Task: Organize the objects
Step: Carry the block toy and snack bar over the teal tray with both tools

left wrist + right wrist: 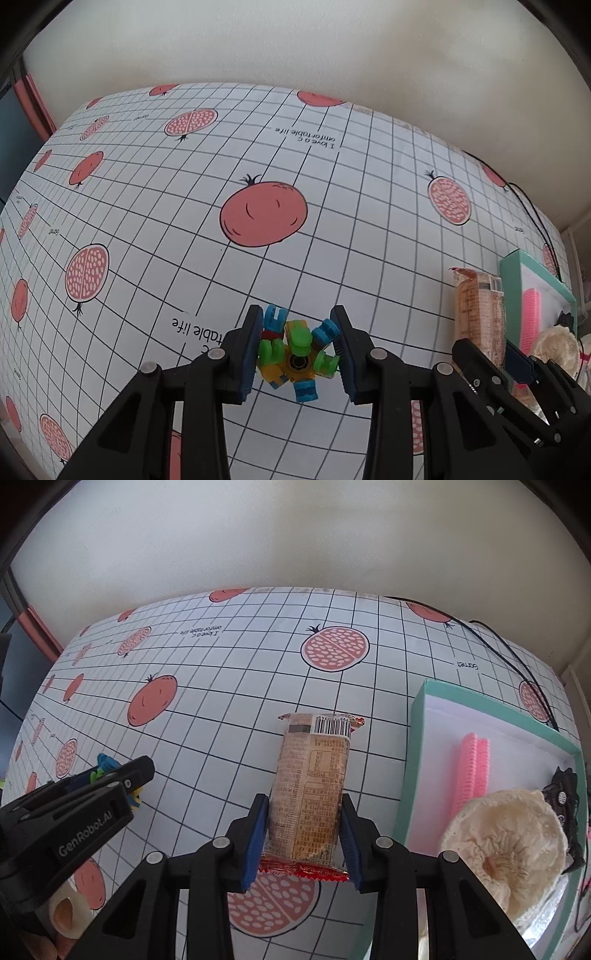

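A colourful plastic toy (295, 350) of green, blue and yellow interlocking pieces sits between the blue pads of my left gripper (297, 352), which is shut on it just above the pomegranate-print tablecloth (258, 147). In the right wrist view, a tan snack packet (310, 786) with red crimped ends lies lengthwise on the cloth. My right gripper (304, 838) is shut on its near end, both pads pressing its sides. From the right wrist camera, the left gripper (122, 775) and the toy (107, 762) appear at far left. The left wrist view shows the snack packet (478, 306) at right.
A teal box (417, 738) stands right of the packet. It holds pink ridged items (472, 771), a cream crocheted piece (506, 845) and a black object (561, 794). A black cable (509, 653) runs behind it. A tape roll (66, 915) lies at the near left.
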